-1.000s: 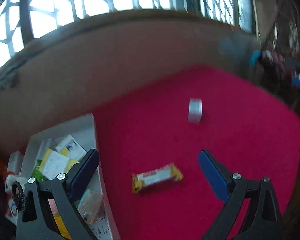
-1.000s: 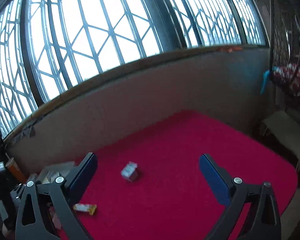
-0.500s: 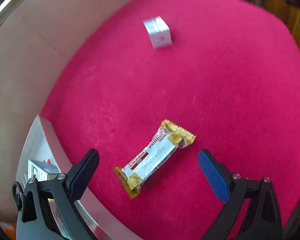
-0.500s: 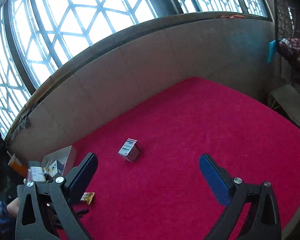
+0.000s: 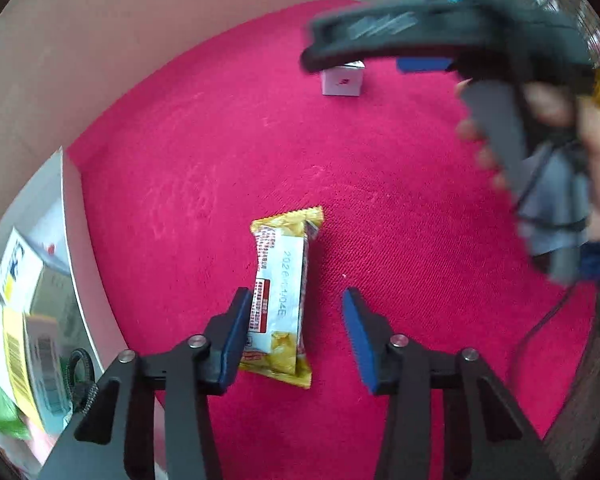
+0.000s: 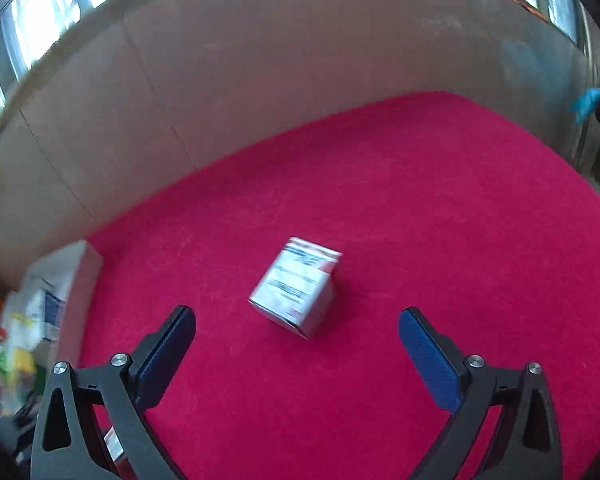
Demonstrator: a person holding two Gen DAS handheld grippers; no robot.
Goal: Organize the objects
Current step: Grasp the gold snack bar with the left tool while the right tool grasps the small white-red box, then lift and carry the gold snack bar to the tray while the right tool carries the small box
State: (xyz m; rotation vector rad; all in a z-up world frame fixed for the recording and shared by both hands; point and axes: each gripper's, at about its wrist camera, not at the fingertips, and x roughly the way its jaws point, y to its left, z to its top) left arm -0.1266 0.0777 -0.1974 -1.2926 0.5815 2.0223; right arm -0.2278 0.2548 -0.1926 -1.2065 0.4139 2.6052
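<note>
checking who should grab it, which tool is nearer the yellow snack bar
Left. The left tool straddles the yellow snack bar, one pad beside its edge. The right tool is open farther up the cloth, facing the small box.

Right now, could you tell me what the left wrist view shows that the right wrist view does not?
Only the left wrist view shows the yellow snack bar lying between the open fingers of the left gripper, the left pad against its wrapper, and the person's hand holding the right gripper from outside. Only the right wrist view shows the windows and the right gripper open in front of the small box. Both show that small box, the red cloth and the white bin of packets at the left.
</note>
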